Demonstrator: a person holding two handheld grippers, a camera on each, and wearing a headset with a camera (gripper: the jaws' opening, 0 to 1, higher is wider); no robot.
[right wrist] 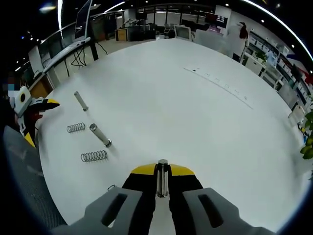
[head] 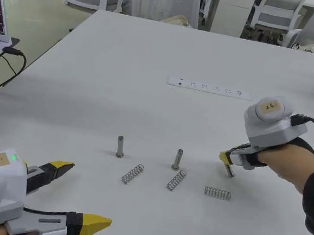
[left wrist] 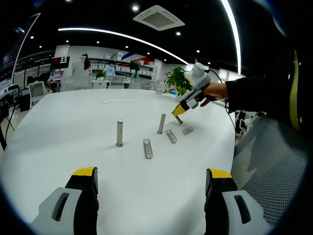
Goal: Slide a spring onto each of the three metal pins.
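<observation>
Pin [right wrist: 162,185] in right gripper [right wrist: 162,170], left gripper [left wrist: 152,172] spread

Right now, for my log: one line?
right gripper shut on metal pin | left gripper open | two pins standing | three springs loose

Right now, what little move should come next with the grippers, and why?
Probably the left gripper should reach forward and close on the nearest spring. Its jaws stand open and empty, while the right gripper is shut on a metal pin. Every spring lies loose on the table, none on a pin yet.
</observation>
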